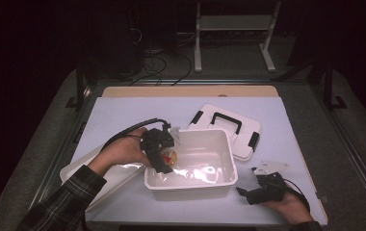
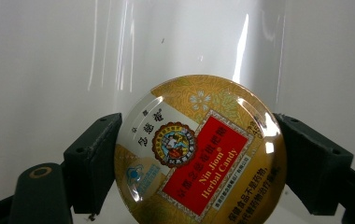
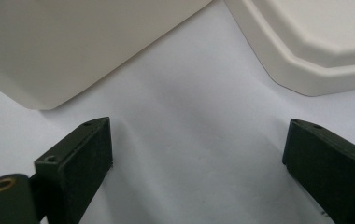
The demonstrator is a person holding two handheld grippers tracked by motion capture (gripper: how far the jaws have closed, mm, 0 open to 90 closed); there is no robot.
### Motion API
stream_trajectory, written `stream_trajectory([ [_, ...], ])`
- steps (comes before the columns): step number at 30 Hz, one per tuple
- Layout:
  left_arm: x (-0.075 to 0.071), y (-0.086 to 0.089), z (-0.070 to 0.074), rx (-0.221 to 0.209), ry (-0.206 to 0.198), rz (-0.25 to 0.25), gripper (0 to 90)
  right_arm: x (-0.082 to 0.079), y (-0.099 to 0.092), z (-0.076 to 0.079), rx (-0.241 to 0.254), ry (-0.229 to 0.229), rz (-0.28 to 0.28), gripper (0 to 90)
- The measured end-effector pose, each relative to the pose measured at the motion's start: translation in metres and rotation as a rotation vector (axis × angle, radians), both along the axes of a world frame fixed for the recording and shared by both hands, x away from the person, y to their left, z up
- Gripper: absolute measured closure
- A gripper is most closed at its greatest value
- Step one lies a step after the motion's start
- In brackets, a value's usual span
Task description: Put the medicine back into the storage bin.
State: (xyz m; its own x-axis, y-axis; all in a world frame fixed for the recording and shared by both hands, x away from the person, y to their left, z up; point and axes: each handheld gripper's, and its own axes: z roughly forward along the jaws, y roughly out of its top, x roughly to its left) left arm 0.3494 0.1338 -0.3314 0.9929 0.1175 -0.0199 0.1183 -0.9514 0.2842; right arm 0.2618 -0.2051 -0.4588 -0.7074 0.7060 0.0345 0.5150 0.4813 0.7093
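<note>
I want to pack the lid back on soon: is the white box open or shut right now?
Open. The white box has no lid on; its lid lies on the table behind it, and the left gripper reaches inside.

High view: above the near edge, facing forward and down over the table. Left gripper view: close inside the tub, tin at the lens. Right gripper view: low, near the sheet; shares tub and lid with high view.
</note>
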Motion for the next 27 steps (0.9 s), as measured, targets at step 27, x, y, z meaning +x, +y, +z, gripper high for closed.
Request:
stream_trajectory([
  [27,0.0023,0.0040,0.0008,-0.005,0.014,0.029,15.8,0.0000,-0.0002,-0.0001,-0.002,-0.001,0.001,7.7],
])
